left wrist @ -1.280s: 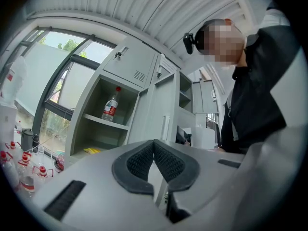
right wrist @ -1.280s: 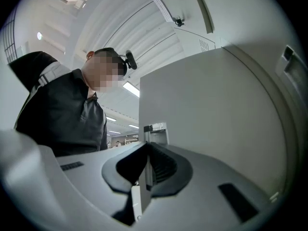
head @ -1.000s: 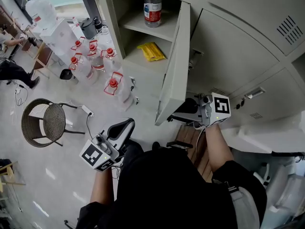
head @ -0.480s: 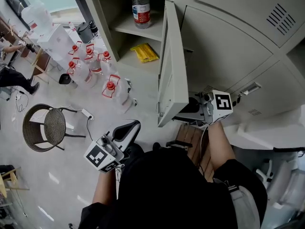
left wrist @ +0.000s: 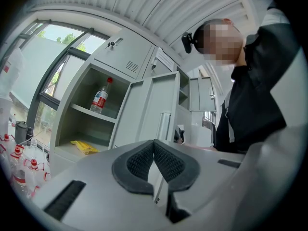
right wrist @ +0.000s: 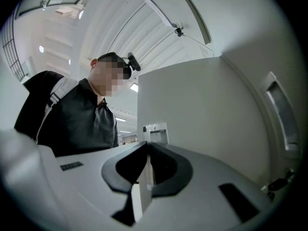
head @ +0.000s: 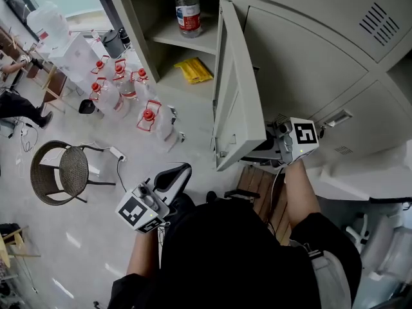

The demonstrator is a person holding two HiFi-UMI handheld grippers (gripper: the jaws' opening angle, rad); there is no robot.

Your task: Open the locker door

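Note:
The grey locker door (head: 235,89) stands swung out from the open compartment, edge-on to me. My right gripper (head: 270,149) is at the door's lower free edge and is shut on it; in the right gripper view a thin strip of the door (right wrist: 202,109) runs between the closed pads (right wrist: 161,165) of the right gripper (right wrist: 146,154). My left gripper (head: 175,174) hangs low over the floor, away from the locker, shut on nothing. The left gripper view shows the left gripper (left wrist: 154,150) with its pads touching and the door (left wrist: 154,105) beyond.
Inside the locker a water bottle (head: 188,13) stands on the upper shelf and a yellow packet (head: 195,70) lies below. Several large water jugs (head: 116,89) crowd the floor at left, near a wicker chair (head: 64,169). Closed lockers (head: 309,63) fill the right.
The door has swung further out, from angled to nearly edge-on. My right gripper has shifted slightly right with its edge. The left gripper has barely moved.

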